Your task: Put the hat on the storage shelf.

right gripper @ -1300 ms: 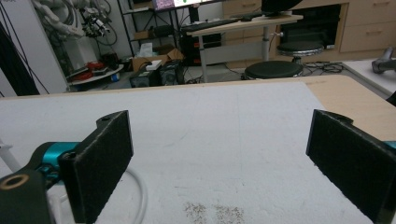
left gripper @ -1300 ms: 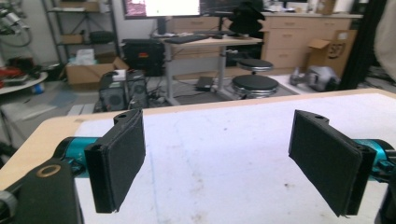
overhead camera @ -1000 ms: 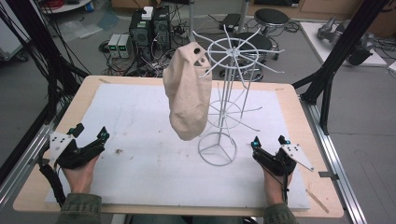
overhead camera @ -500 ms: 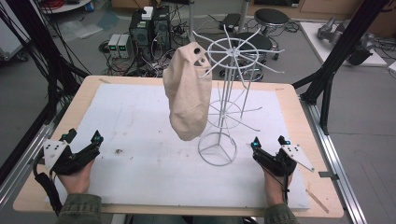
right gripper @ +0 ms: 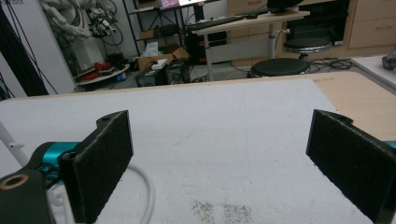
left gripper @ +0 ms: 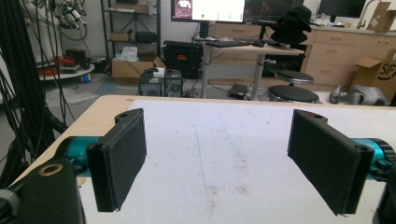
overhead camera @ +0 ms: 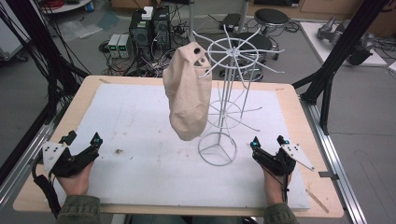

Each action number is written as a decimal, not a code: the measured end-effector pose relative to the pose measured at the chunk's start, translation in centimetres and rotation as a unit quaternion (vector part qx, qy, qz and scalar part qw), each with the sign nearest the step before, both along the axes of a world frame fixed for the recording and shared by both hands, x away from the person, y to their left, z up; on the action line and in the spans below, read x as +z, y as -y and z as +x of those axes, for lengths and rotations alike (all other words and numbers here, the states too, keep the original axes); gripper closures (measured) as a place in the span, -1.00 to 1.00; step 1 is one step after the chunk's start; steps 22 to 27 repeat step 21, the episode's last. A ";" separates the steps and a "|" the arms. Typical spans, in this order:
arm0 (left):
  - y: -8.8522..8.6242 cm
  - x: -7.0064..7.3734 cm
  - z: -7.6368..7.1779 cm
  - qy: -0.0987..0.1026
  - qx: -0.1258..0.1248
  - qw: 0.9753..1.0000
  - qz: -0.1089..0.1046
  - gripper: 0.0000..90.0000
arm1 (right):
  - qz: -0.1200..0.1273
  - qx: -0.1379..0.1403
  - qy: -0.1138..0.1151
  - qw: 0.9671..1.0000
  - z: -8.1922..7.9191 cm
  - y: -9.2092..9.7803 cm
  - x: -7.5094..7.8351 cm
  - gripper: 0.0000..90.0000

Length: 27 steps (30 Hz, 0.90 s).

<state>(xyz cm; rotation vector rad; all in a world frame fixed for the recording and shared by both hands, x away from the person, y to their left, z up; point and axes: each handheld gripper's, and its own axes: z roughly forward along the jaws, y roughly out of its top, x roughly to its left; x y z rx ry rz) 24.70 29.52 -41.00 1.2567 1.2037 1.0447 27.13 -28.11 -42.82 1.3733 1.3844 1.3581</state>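
Observation:
A beige cap [overhead camera: 189, 93] hangs from an upper prong of a white wire rack [overhead camera: 224, 88], whose ring base [overhead camera: 217, 149] stands on the white mat [overhead camera: 135, 116]. My left gripper [overhead camera: 83, 137] rests open near the front left of the mat, well left of the cap. Its jaws [left gripper: 224, 163] stand wide apart with nothing between them. At the front right, just right of the rack base, my right gripper [overhead camera: 268, 141] lies open. It [right gripper: 219, 163] holds nothing, and the rack's base ring [right gripper: 148, 196] curves past its left jaw.
The mat lies on a wooden table [overhead camera: 292, 100] with black frame posts [overhead camera: 334, 56] at both sides. A small dark smudge [overhead camera: 117, 151] marks the mat near the left gripper. Computers and cables [overhead camera: 149, 28] crowd the floor beyond the far edge.
The left gripper has slid slightly back toward the front left edge, then stayed still. The right gripper, cap and rack have not moved.

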 end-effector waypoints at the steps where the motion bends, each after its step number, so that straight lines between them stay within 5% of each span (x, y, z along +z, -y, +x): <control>1: 0.0 0.0 0.0 -0.001 -0.001 1.000 0.003 -0.56 | 0.000 0.000 0.000 1.000 0.0 0.0 0.0 -0.86; 27: 0.1 -0.4 0.1 -0.008 -0.009 1.000 0.000 -0.55 | -0.002 0.003 -0.003 1.000 0.1 0.0 -0.1 -0.86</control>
